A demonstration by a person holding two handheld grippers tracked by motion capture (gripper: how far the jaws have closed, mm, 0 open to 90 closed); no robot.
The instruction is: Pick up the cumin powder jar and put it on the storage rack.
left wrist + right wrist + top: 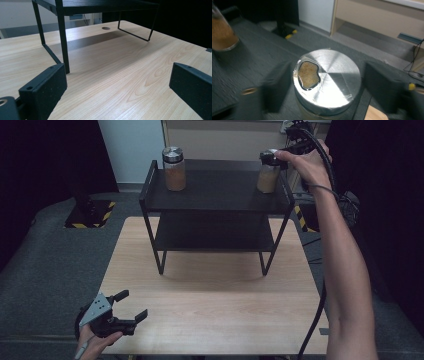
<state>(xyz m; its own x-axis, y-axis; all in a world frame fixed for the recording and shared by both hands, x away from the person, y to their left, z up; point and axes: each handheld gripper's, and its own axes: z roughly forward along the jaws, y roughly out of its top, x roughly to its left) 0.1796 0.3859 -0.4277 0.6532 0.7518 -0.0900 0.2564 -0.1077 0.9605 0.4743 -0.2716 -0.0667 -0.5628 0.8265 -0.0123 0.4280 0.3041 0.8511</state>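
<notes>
The right gripper (272, 156) is up at the rack's (216, 200) top shelf, right over the jar (268, 177) at the far right end. Looking along its jaws, the jar's silver lid (332, 77) sits between them, with a ragged hole showing brown grains inside. The jaws stand on both sides of the lid with a gap at each side, so they are spread and gripping nothing; that view is blurred. A 2nd jar (174, 168), same brown fill and metal lid, stands at the shelf's left end, well apart from the 1st. Down at the near left corner of the table (215, 320), the left gripper (131, 306) rests low in the hand, jaws wide apart with bare wood between them, pointing toward the rack's front leg (63, 47). The rack's lower shelf looks bare.
</notes>
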